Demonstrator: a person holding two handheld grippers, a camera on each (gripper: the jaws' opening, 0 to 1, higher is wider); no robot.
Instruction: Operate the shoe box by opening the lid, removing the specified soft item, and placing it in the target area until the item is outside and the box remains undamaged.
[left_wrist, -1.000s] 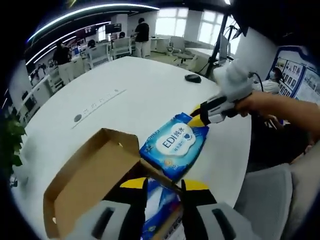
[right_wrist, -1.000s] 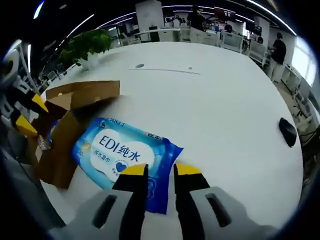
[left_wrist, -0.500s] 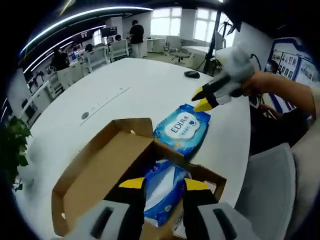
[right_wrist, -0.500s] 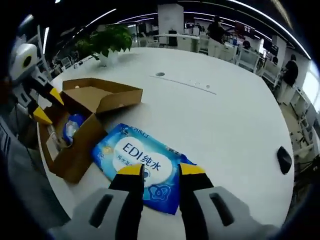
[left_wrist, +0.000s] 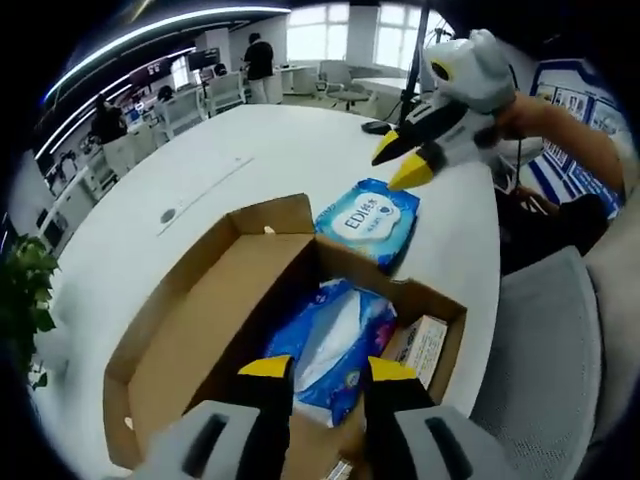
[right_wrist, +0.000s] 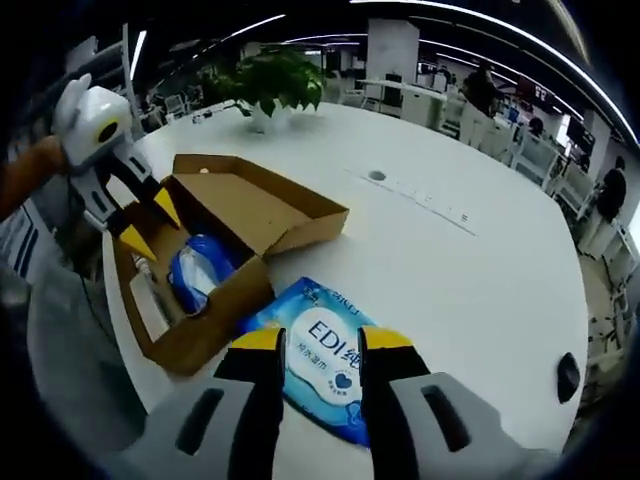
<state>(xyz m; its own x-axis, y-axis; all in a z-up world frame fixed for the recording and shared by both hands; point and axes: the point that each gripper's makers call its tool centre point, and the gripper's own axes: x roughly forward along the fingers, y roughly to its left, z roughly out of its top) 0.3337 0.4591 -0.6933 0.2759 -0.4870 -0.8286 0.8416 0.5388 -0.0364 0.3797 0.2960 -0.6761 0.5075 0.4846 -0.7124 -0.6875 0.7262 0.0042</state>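
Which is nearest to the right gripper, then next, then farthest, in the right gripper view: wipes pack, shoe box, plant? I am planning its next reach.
1. Wipes pack, on the table just past the right gripper.
2. Shoe box, open, beyond the pack to the left.
3. Plant, at the table's far edge.

Grey hand-held gripper (left_wrist: 328, 375) jaws, yellow tips.

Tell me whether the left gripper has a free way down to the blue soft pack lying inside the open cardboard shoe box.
Probably yes. The left gripper hangs open right over the blue soft pack, the cardboard shoe box has its lid flapped back, and nothing covers the pack.
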